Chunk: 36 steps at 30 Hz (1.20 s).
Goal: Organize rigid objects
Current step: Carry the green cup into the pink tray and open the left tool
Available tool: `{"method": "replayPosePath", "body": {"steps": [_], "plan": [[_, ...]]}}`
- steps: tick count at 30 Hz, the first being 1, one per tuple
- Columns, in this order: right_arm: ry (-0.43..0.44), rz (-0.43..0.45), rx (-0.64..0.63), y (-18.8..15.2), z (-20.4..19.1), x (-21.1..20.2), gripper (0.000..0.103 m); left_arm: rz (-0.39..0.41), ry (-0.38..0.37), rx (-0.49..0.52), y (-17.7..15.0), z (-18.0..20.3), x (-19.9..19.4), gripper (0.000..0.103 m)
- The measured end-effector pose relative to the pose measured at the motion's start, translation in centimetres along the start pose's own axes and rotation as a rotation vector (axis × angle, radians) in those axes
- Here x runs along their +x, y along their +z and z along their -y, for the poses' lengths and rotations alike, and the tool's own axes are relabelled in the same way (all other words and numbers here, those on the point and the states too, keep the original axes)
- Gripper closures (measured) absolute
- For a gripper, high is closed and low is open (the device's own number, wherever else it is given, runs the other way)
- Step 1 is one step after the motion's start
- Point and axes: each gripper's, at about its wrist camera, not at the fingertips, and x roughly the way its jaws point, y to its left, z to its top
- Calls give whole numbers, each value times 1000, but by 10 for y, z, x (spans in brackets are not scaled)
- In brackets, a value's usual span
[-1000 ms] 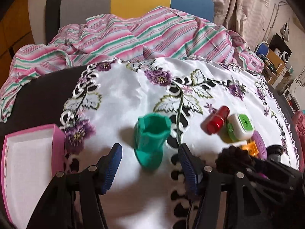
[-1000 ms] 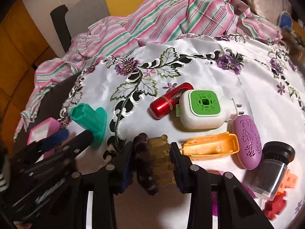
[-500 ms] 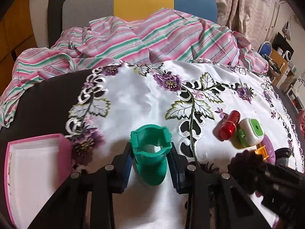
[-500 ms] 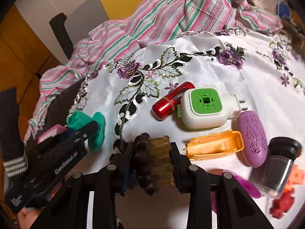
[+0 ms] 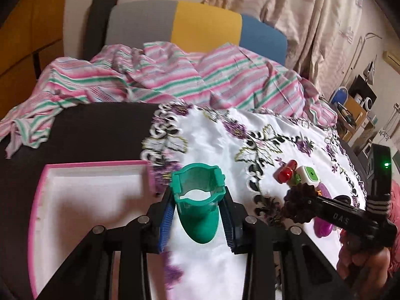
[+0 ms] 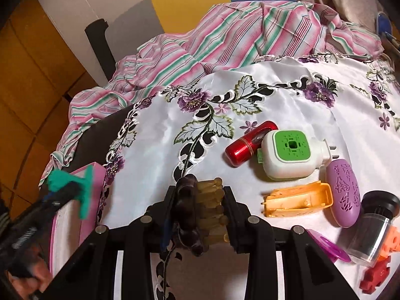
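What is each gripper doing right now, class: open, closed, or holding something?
Left gripper: closed on the green plastic holder.
Right gripper: closed on the brown hair claw clip.

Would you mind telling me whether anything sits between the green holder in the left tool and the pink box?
Nothing visible does. The left tool grips the green holder just right of the pink box, whose open white interior is bare; only its near wall lies between.
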Motion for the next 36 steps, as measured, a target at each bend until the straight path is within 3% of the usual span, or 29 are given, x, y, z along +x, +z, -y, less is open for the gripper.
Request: {"method": "replayPosePath", "body": {"steps": [5, 14, 26, 28, 33, 36], "plan": [[-3, 9, -35, -4, -7, -1, 67, 5, 59, -17, -6, -40, -12, 68], [78, -17, -32, -11, -17, 4, 67, -57, 143, -110, -17, -118, 0, 68], [96, -23, -22, -12, -17, 8, 67, -100, 251, -89, -7, -155, 31, 68], [93, -24, -20, -12, -16, 8, 67, -104, 279, -88, -6, -158, 31, 61], [94, -17, -12, -11, -15, 6, 67, -78, 258, -164, -7, -166, 13, 60], [94, -14, -16, -10, -16, 6, 67, -31, 206, -223, -15, -165, -9, 60]]}}
